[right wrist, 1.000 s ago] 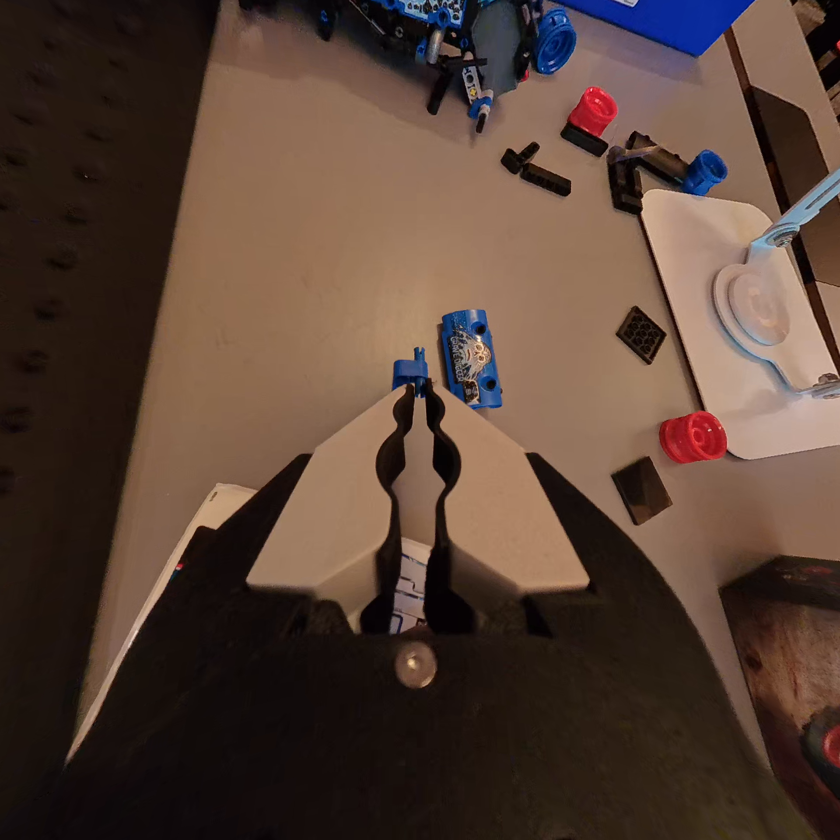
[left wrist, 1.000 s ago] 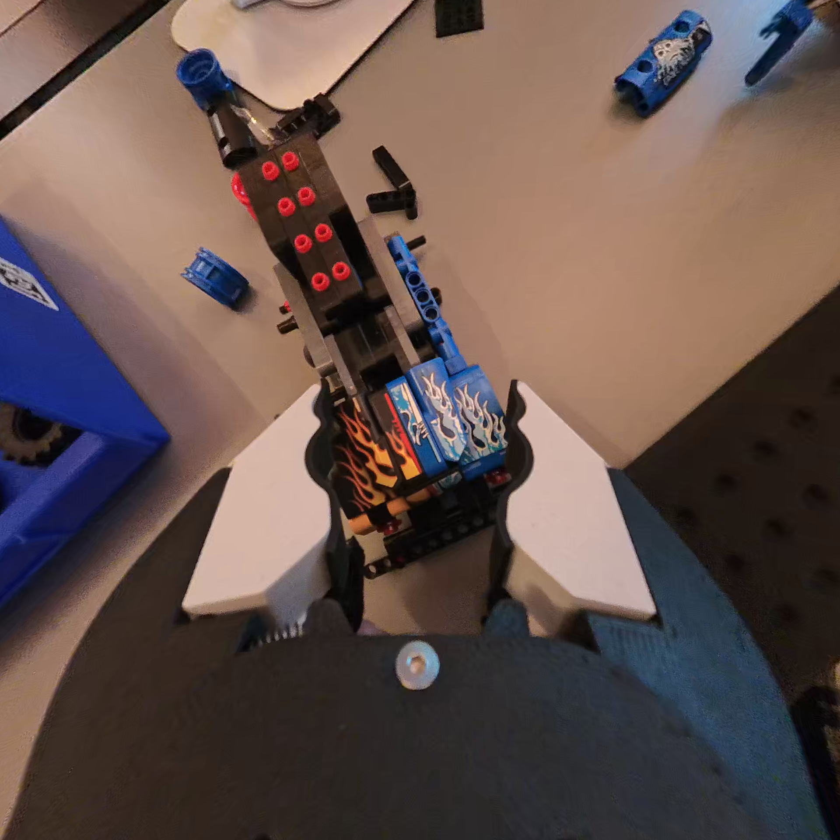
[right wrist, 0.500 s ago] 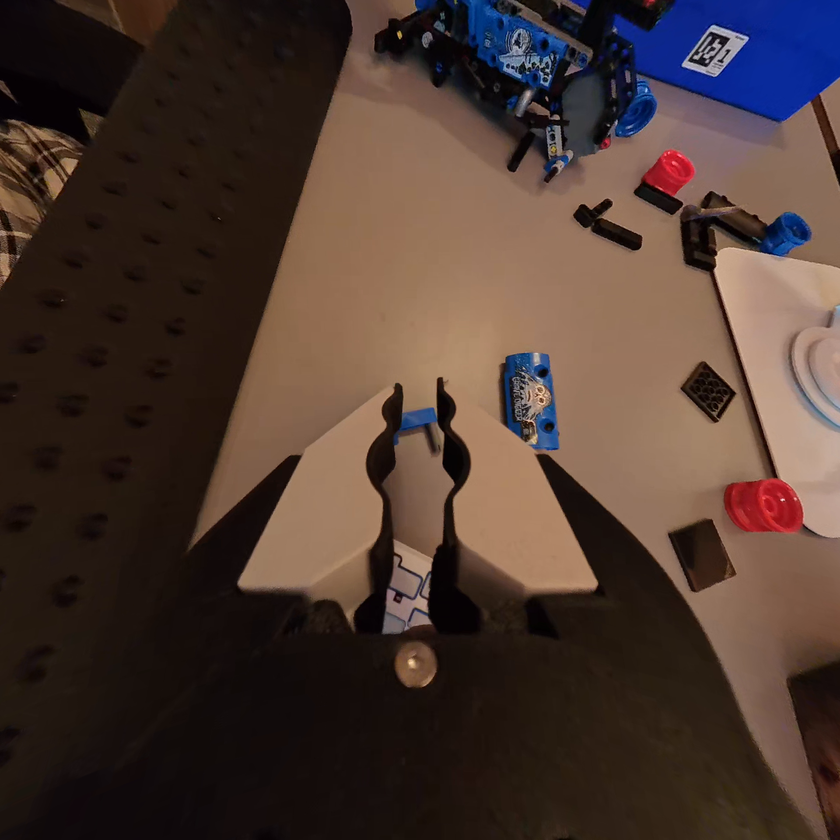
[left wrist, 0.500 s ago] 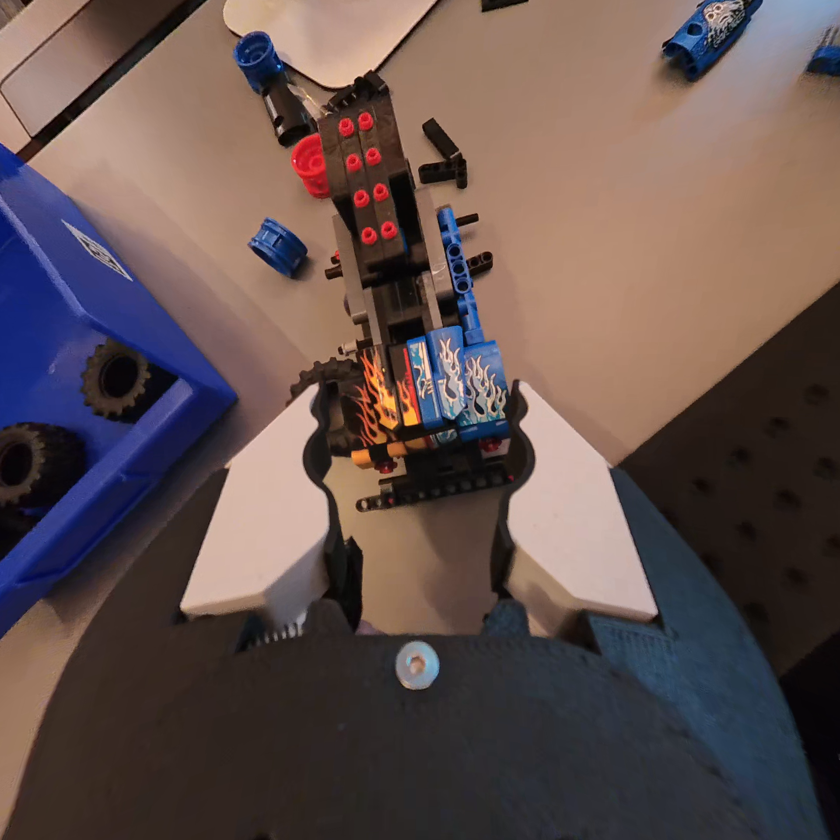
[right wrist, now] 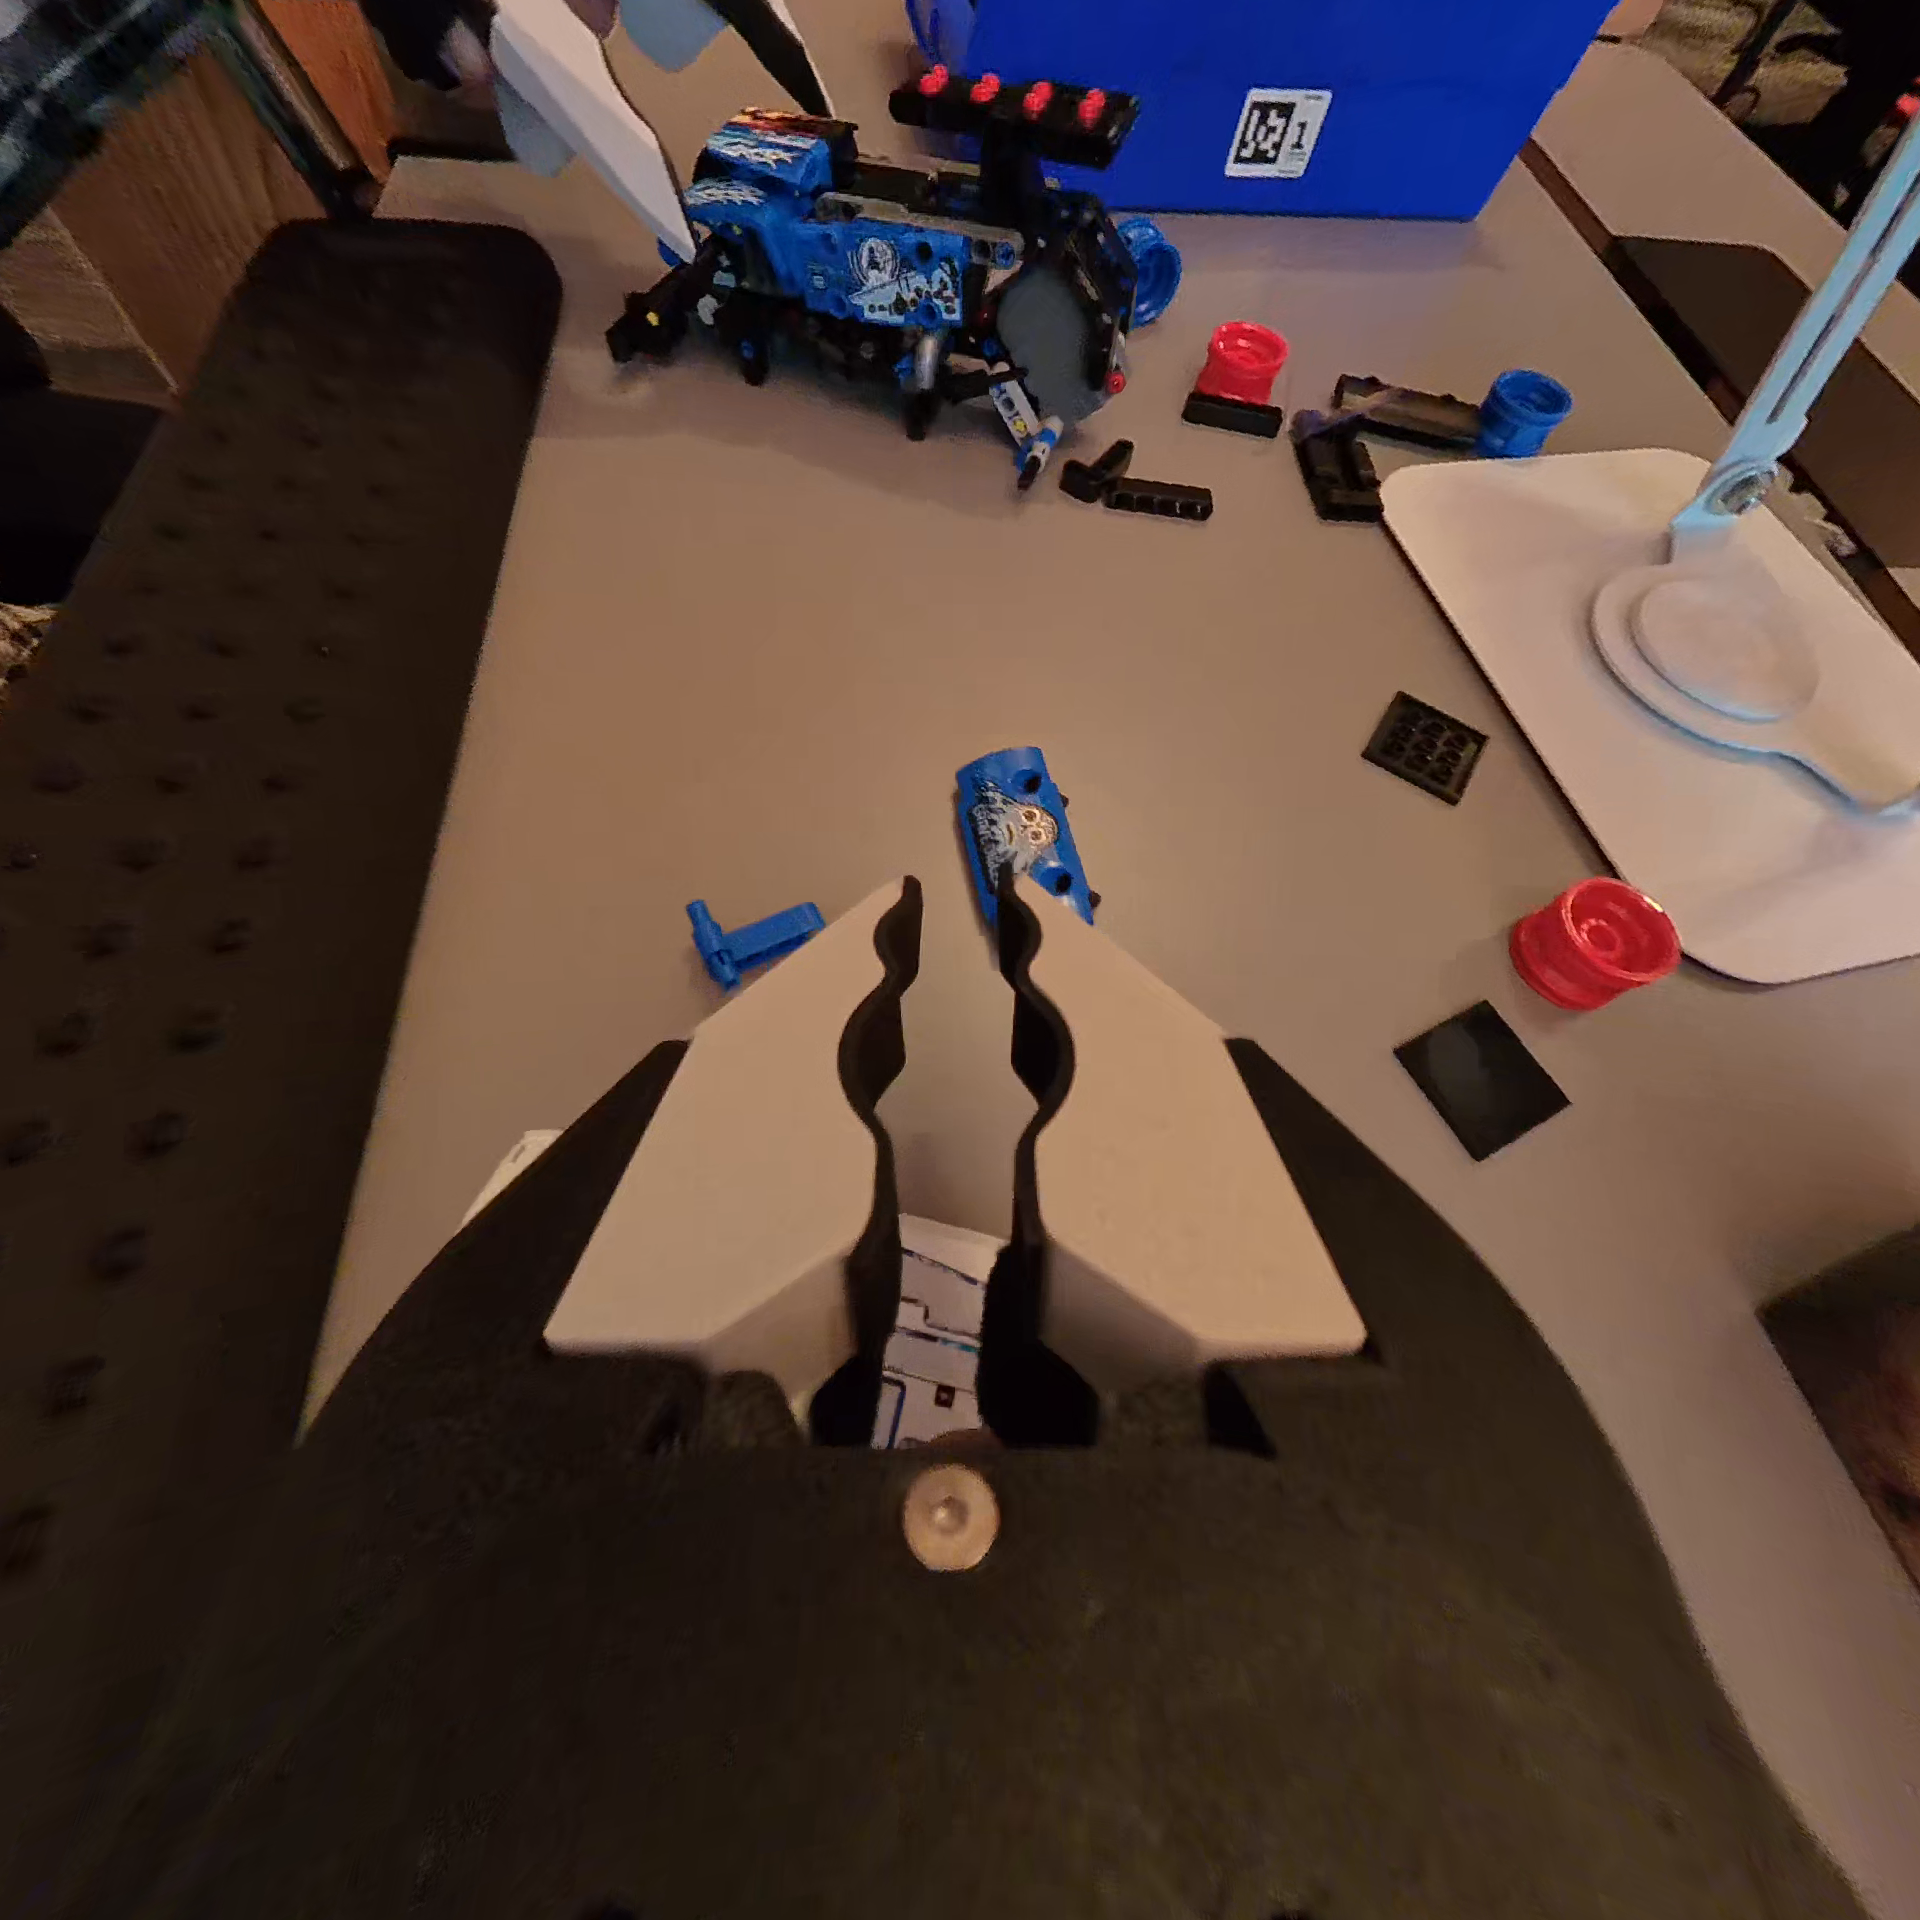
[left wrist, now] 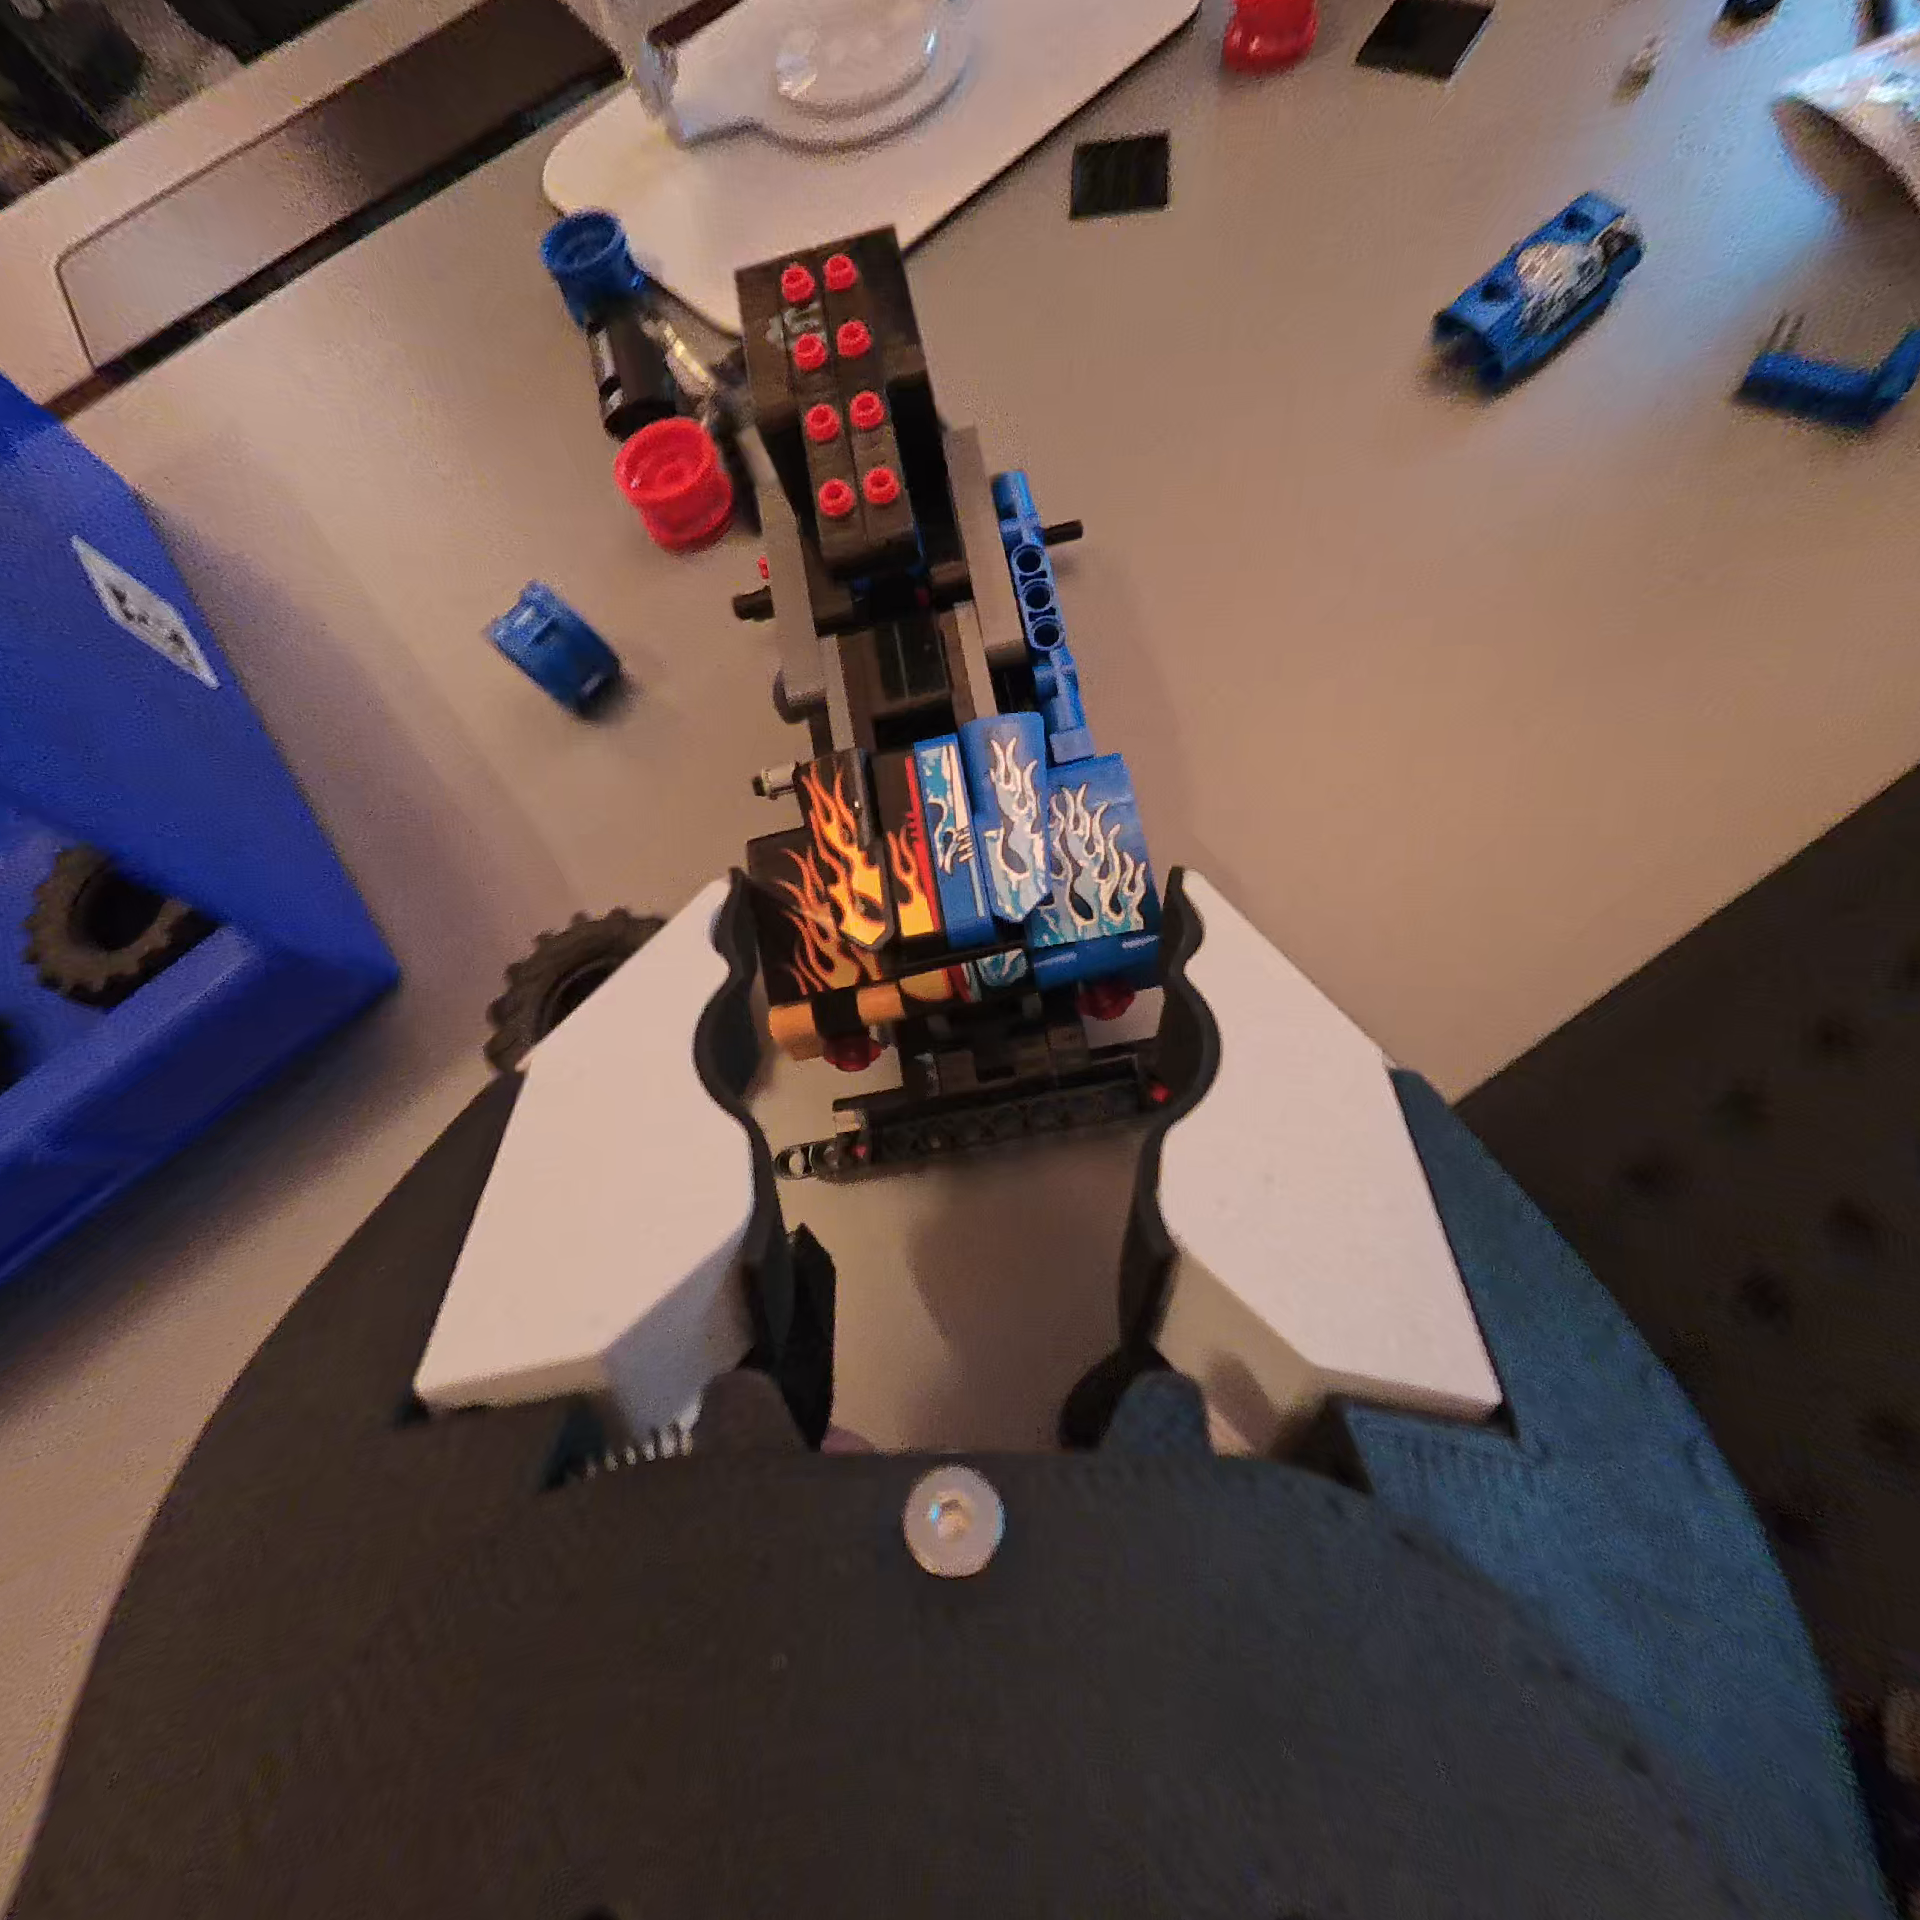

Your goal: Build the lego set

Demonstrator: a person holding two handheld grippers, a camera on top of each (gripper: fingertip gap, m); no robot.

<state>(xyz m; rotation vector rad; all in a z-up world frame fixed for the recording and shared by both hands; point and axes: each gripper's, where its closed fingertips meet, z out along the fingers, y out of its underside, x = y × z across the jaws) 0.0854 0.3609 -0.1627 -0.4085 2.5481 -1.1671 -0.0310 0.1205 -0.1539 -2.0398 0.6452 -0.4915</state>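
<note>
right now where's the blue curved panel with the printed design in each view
Left wrist view: the blue printed panel lies on the table at upper right, beside a blue L-shaped piece.
Right wrist view: it lies at centre, just past the right gripper, whose right fingertip partly covers its near end.
Shared landmark: the lego truck.

A: The left wrist view is taken close in, steeply downward along the left gripper [left wrist: 951, 935], with the lego model [left wrist: 914, 644] seen lengthwise.

B: The right wrist view is taken from farther back, across the table [right wrist: 779, 644]. The lego model [right wrist: 894, 260], blue bin [right wrist: 1351, 156] and lamp base [right wrist: 1558, 582] are shared.
</note>
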